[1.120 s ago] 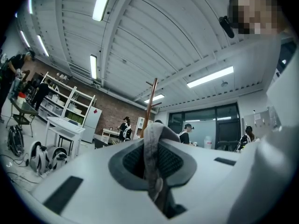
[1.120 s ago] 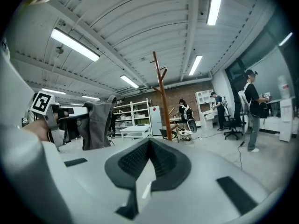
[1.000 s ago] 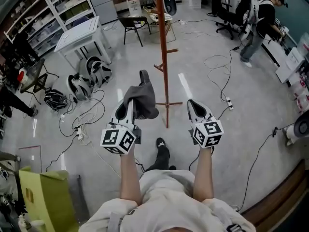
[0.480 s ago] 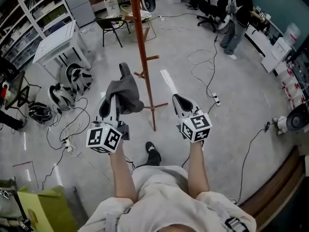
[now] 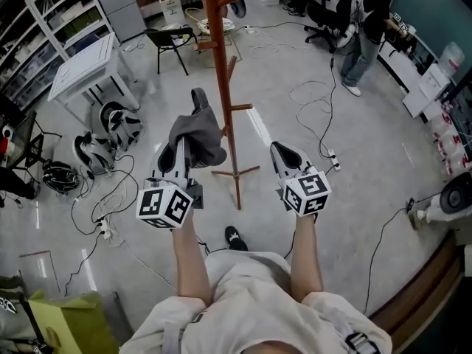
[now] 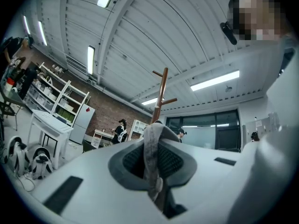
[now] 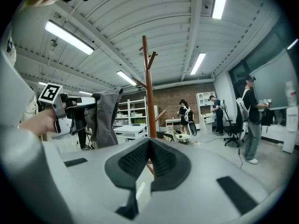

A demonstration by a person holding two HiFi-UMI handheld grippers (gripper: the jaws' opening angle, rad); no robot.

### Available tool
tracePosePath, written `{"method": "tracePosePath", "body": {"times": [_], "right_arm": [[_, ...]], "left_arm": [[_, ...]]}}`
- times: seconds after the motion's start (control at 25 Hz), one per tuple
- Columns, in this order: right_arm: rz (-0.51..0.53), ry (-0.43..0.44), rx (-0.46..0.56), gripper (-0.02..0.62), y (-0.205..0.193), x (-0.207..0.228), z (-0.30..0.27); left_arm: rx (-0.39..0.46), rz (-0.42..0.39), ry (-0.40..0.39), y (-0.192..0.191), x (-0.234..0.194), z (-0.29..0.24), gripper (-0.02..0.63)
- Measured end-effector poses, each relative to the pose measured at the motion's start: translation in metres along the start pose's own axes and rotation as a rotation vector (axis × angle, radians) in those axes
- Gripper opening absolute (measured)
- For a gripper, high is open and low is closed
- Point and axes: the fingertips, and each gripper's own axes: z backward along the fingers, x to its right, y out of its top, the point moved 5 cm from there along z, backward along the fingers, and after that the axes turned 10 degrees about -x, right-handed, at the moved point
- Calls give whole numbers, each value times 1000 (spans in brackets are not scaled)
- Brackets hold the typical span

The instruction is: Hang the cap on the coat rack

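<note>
Just left of the coat rack (image 5: 221,72), the cap (image 5: 198,135) rides pinched in the left claw (image 5: 179,152), carried nearer than a second ago. The right claw (image 5: 280,153) is pressed together, empty. Hanging looks next.

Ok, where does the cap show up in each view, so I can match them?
Head view: cap left of centre, just left of the coat rack pole.
Left gripper view: cap at centre, a grey strip pinched between the jaws.
Right gripper view: cap left of centre, left of the pole.
Shared landmark: the coat rack, visible in all three views.
</note>
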Motion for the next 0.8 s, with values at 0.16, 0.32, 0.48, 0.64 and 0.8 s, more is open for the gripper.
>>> {"method": "tracePosePath", "body": {"times": [0.16,0.32,0.48,0.64,0.8], "right_arm": [[19,1,-11,2,14,5,-20],[-9,-3,31,2,13,3,-41],[-27,13,30,2,9,1,-54],[16,42,-8,2,11,6,-64],[17,65,-2,2,31,13,-72]], "left_arm": [[40,25,-13,16,-9,-18,23],[71,55,-40,15,-18,-19,25],[68,73,-48,13,-20,-23,25],[67,79,-44,9,-15,-29,25],[53,72,-40,16,-7,-43,25]]}}
